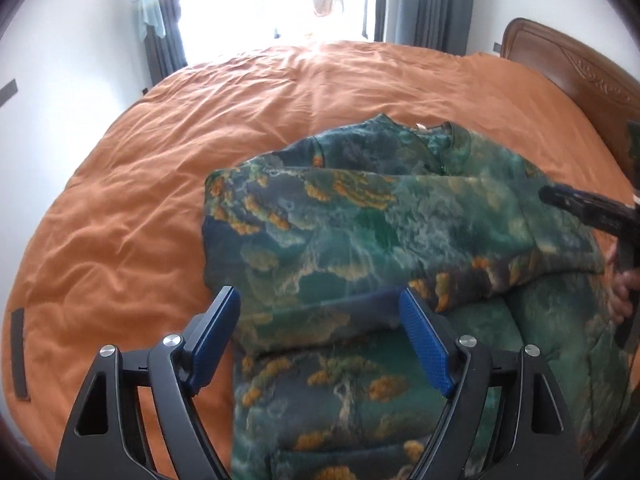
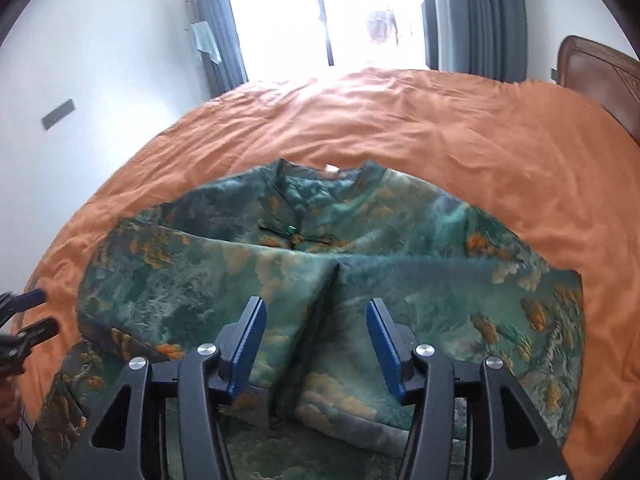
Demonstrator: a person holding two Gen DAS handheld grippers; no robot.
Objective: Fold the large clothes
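Orange bedspread (image 1: 168,152), grey curtains (image 2: 488,12), wooden headboard (image 1: 568,68)

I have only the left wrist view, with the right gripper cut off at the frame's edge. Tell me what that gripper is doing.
Observer: The right gripper is open with nothing between its pads. It hangs over the middle of the padded jacket.
Operator: Report the sleeves.
Observer: Both sleeves lie folded across the front. Their ends meet at a crease just ahead of that gripper.
Operator: Now place my left gripper.
Observer: In the right wrist view, the left gripper is open, past the jacket's side edge and seen against the orange bed cover.
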